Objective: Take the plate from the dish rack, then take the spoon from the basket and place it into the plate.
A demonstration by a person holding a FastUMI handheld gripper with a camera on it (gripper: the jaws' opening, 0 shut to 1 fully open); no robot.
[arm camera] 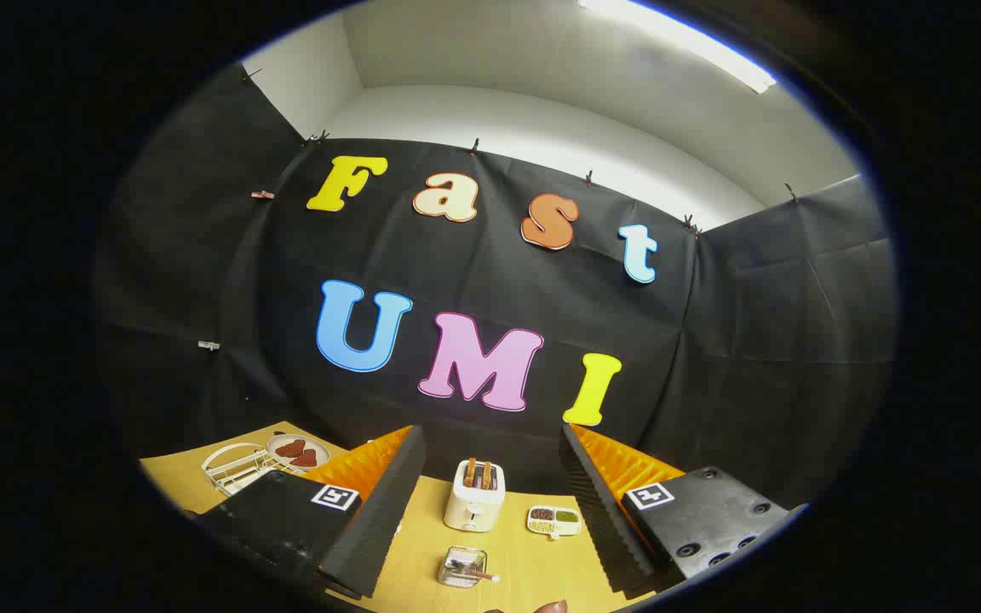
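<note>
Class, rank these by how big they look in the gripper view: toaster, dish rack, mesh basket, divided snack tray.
1. Dish rack
2. Toaster
3. Mesh basket and divided snack tray: alike, and the basket sits nearer the camera, so unranked.
The open gripper holds nothing.

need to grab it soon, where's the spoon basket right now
In the gripper view the basket sits on the table between the open tool's fingers, nearer the camera than the toaster, with the small divided dish off to its right.
</note>
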